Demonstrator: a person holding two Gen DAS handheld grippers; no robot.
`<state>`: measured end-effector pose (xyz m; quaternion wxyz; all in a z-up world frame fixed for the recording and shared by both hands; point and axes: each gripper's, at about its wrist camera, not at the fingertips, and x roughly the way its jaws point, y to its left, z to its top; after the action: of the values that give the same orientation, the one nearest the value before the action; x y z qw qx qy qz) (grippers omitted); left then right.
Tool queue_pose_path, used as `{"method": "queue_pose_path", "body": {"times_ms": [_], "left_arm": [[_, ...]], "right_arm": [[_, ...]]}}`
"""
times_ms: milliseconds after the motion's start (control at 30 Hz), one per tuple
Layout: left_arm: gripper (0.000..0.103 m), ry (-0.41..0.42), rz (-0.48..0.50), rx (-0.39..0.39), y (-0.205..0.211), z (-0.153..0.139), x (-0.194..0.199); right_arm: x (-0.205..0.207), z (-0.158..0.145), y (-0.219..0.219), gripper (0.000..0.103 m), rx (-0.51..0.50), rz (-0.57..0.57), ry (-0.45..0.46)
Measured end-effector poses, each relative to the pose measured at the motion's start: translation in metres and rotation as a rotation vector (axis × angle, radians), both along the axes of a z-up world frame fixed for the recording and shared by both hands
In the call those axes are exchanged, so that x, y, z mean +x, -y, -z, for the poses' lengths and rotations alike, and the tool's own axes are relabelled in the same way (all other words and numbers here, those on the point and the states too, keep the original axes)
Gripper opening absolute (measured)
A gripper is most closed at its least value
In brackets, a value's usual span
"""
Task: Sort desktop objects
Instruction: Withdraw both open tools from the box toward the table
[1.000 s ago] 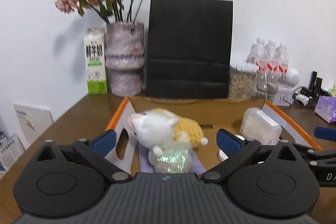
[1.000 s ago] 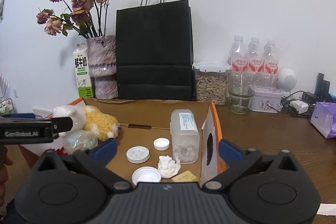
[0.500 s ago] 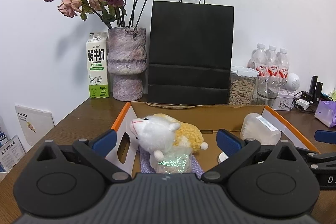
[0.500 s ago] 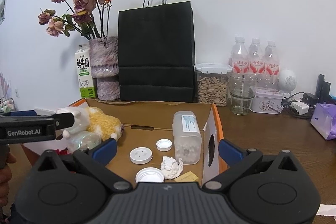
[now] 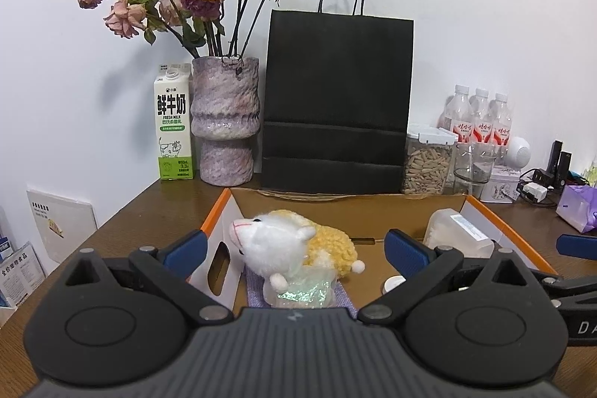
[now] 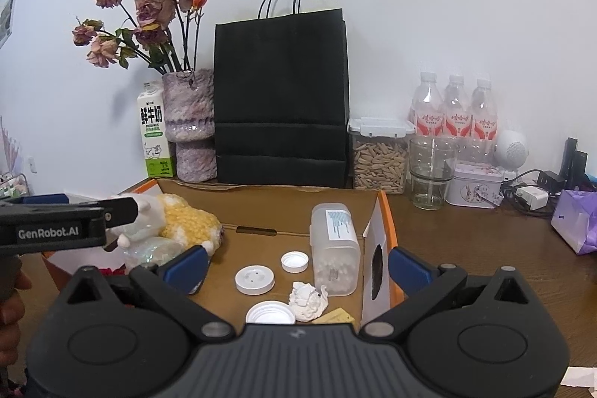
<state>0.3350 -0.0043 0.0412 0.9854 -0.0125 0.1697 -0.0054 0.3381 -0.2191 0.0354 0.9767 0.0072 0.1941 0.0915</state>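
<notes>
An open cardboard box [image 5: 347, 211] [image 6: 276, 207] with orange-edged flaps lies on the brown desk. Inside it rest a white and yellow plush toy [image 5: 291, 245] [image 6: 179, 222], an iridescent plastic bag [image 5: 302, 291], a clear plastic jar [image 6: 335, 250] [image 5: 457, 235] on its side, white lids [image 6: 255, 280], and a crumpled tissue [image 6: 308, 299]. My left gripper [image 5: 294, 250] hovers open in front of the plush toy, holding nothing. My right gripper [image 6: 296, 265] is open above the lids and tissue, empty.
Behind the box stand a milk carton [image 5: 173, 122], a vase of dried roses [image 5: 225, 120], a black paper bag [image 5: 335, 99], a seed jar [image 5: 427, 163], a glass [image 6: 429, 174], water bottles [image 6: 453, 114] and a tin [image 6: 474, 189]. A purple pouch [image 6: 576, 222] and chargers lie right.
Both grippers have pulled back and risen slightly, so the box and the things behind it sit lower in view. Both stay open and empty.
</notes>
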Motion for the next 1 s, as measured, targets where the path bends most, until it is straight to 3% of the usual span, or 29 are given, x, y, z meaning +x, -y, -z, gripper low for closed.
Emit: {"method": "queue_pose_path", "body": {"times_ms": [1000], "left_arm": [[0.103,0.015,-0.040,0.014,-0.021,-0.014,-0.065]], "right_arm": [[-0.064,-0.018,-0.009,0.103,-0.025,-0.031,0.037]]}}
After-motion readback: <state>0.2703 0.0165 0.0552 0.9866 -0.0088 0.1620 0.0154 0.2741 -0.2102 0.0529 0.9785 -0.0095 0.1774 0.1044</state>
